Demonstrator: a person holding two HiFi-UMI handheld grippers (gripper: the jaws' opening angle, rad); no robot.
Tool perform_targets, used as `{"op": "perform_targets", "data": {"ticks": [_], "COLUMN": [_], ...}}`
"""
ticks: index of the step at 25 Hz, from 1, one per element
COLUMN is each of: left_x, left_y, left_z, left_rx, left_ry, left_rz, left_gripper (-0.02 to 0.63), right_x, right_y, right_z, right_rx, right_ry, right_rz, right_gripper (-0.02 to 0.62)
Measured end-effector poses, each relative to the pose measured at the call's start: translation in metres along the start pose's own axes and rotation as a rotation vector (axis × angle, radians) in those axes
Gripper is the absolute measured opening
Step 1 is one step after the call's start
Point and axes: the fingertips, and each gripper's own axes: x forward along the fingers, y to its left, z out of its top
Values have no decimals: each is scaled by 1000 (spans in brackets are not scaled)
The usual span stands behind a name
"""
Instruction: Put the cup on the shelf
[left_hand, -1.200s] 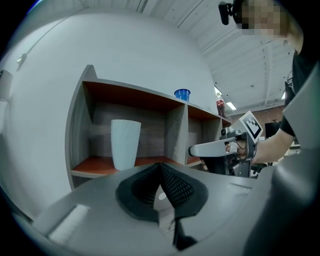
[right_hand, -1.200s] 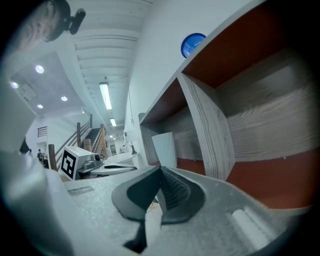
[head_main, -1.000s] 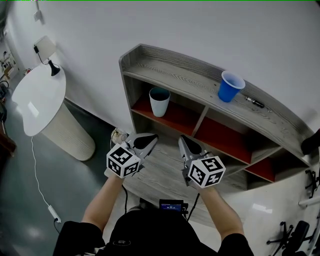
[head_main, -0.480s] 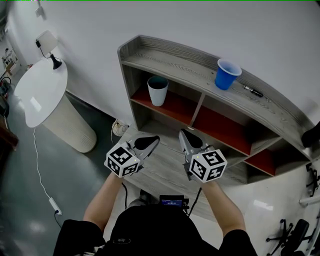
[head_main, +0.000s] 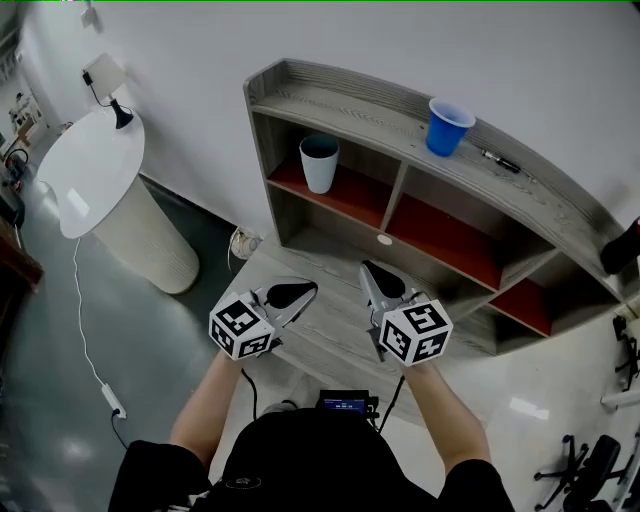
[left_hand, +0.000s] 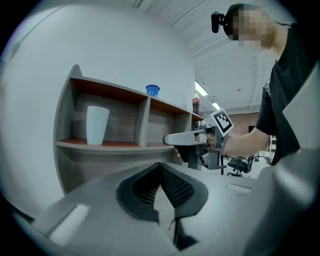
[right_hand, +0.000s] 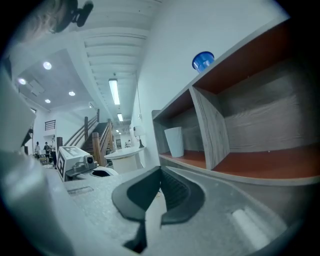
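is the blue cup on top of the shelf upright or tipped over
Upright: the blue cup stands on its base on the shelf's top board, open mouth facing up.

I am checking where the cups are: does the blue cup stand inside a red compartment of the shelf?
No, in the head view the blue cup stands on the top board of the shelf, above the compartments.
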Motion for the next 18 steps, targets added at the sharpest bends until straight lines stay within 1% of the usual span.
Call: {"op": "perform_targets", "data": {"ticks": [5,9,18], "left_x": [-16,-41,-108], "left_y": [-15,-29,-59], "left_z": [0,-3,-27], "left_rx": [11,16,-4], "left_ry": [-14,-19,-17], "left_rz": [-24,-52,-79], "left_gripper": [3,3,3], "right_x": [-12,-14,-32], "right_y": [19,36,101], "right_z": [-3,-6,-26], "right_rx": [-30,-25,-11], "right_ry": [1,-4,1], "right_rz": [8,-7,-29], "right_gripper": [-3,-3,-3]}}
